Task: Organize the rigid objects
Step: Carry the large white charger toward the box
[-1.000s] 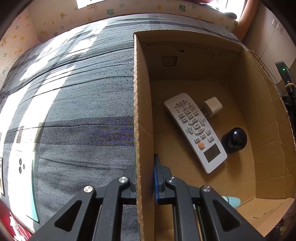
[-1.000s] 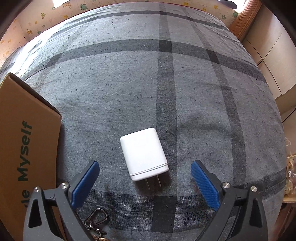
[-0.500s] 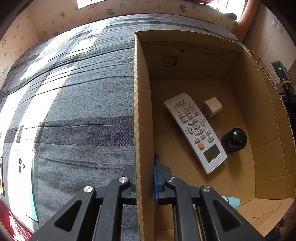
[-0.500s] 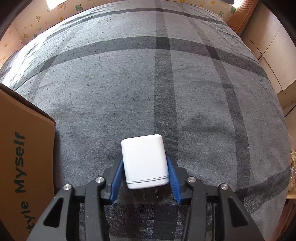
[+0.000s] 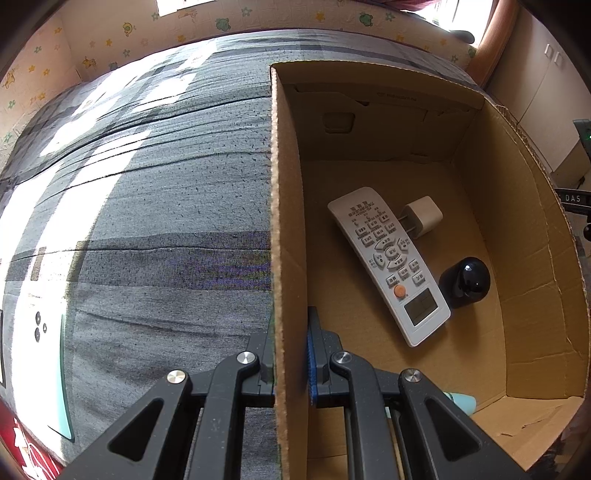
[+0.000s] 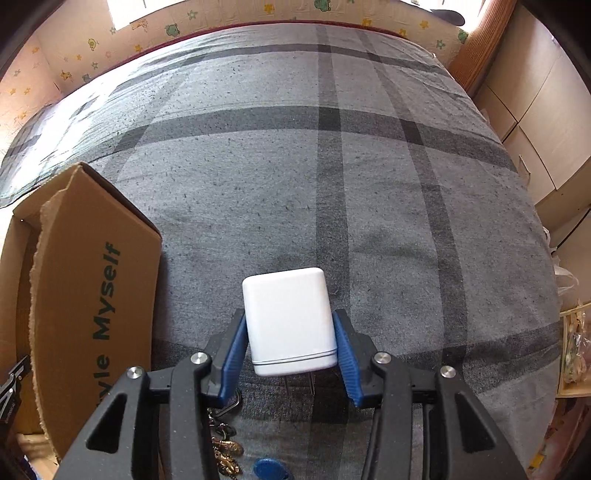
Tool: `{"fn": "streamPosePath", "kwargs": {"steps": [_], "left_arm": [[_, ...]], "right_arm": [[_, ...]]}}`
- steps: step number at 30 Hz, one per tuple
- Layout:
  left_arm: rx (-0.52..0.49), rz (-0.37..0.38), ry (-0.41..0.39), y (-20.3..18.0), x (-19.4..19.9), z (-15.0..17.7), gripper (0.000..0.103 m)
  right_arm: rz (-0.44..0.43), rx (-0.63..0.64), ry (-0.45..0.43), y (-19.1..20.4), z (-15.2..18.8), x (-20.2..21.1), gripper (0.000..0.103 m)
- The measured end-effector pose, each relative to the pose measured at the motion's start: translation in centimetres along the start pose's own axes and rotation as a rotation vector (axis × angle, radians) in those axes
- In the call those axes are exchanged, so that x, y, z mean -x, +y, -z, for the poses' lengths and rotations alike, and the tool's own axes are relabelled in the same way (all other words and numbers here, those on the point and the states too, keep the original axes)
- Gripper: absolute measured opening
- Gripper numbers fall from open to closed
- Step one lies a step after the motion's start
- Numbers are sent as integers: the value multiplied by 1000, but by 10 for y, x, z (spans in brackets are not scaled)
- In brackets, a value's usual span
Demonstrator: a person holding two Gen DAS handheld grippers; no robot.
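Gripping the white charger [image 6: 290, 321] between its blue pads, the right gripper [image 6: 290, 345] has just closed its jaws onto the block's two sides, prongs pointing back toward the camera, and the charger hangs clear above the grey plaid bedspread [image 6: 388, 192]. Off to the left of that view stands the cardboard box [image 6: 92, 295], green lettering on its outer wall. A bunch of keys [image 6: 225, 446] and a blue tag [image 6: 267, 469] lie on the cover just beneath the gripper. Over on the other side, the left gripper [image 5: 290, 365] is clamped tight on the box's near wall, one finger inside, one outside. Down in the box lie a white remote control [image 5: 391, 264], a small white plug adapter [image 5: 423, 216] touching its edge, and a black round object [image 5: 465, 282] just beside it. Sunlight streaks the bedspread; cream wallpaper with little cartoon prints [image 6: 173, 29] runs behind the bed, pale cupboard doors [image 6: 546, 110] to the right.
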State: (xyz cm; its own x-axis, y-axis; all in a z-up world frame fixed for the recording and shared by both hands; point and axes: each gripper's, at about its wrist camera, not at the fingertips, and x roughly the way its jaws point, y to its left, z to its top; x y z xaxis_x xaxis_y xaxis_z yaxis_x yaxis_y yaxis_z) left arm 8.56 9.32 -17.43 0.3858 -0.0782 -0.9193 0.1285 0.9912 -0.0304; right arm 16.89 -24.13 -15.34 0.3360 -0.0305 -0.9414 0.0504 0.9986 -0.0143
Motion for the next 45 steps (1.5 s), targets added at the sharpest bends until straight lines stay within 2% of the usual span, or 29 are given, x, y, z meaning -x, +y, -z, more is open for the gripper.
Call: {"fn": "streamPosePath", "kwargs": {"steps": [22,35,45], "left_arm": [[-12,-13,1,-8,2,-3,11],[-10,-11,2,-8,2,-3,11],[-11,-12,0,-8,2,-2,11]], "right_arm": [[6,73,-115,34,2,90,49],[-44,162,-162,85,10,123,49],[-118,232,-153,133,27,123,49]]}}
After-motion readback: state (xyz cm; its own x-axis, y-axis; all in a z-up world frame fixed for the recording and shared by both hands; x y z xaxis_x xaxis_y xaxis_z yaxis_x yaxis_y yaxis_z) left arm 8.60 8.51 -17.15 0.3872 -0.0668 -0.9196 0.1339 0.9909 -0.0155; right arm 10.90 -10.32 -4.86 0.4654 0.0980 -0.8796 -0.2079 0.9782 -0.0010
